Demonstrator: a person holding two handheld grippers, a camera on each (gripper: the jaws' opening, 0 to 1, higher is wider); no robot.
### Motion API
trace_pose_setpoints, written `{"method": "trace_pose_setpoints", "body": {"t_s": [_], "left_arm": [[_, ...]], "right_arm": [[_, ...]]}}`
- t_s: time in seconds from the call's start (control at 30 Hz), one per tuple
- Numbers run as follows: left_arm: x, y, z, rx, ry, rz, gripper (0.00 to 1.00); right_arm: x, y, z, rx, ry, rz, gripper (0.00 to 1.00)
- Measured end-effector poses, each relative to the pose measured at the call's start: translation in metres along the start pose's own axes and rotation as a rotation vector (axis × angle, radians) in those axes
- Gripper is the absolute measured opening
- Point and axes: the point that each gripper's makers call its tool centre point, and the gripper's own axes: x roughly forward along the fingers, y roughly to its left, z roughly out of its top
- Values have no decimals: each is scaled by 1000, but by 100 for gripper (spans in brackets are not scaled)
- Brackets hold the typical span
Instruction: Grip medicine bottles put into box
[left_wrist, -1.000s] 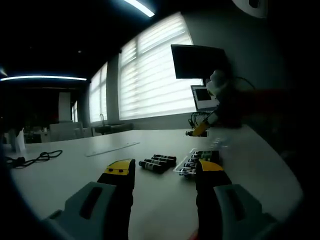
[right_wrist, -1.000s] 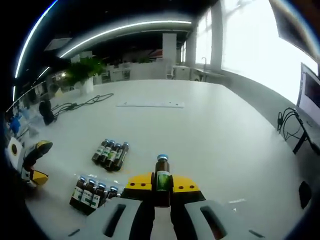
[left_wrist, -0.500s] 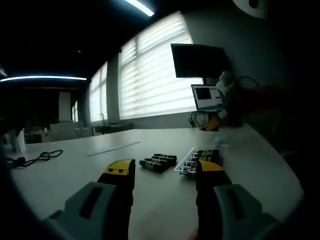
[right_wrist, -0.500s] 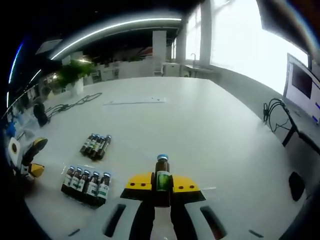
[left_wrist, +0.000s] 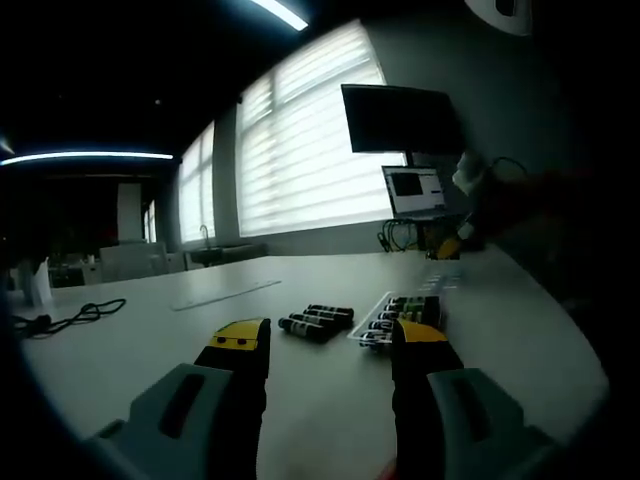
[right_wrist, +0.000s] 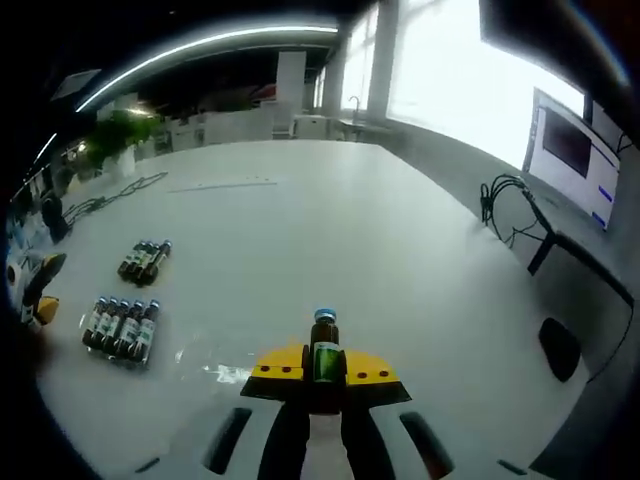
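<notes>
My right gripper (right_wrist: 323, 375) is shut on a brown medicine bottle (right_wrist: 323, 352) with a blue cap and green label, held upright above the white table (right_wrist: 300, 250). Far to its left a clear box (right_wrist: 120, 327) holds a row of bottles, with several loose bottles (right_wrist: 143, 260) lying beyond it. My left gripper (left_wrist: 330, 345) stands open and empty low over the table. Ahead of it lie the loose bottles (left_wrist: 315, 323) and the clear box (left_wrist: 400, 312). The right gripper (left_wrist: 458, 238) shows far right in the left gripper view, and the left gripper (right_wrist: 35, 292) shows at the left edge of the right gripper view.
A monitor (left_wrist: 400, 120) and a laptop (left_wrist: 415, 190) stand at the table's far side, with cables (right_wrist: 515, 200) and a dark mouse (right_wrist: 558, 346) near them. A long clear strip (left_wrist: 225, 296) and a black cord (left_wrist: 70, 318) lie further off. Something shiny (right_wrist: 215, 368) glints on the table.
My right gripper, still holding the bottle, has moved away from the box, which slid leftward and smaller in its view. In the left gripper view it drifted right. The left gripper stayed put.
</notes>
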Motion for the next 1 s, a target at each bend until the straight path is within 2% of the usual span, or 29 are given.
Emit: {"method": "trace_pose_setpoints", "body": {"t_s": [0.23,1.0], "left_arm": [[0,0,0,2,2,2,42],[0,0,-2,12,5,-2,42]], "right_arm": [[2,0,-7,-70,13,-24,7],[6,12,-10,-237,-6,-90,7]]}}
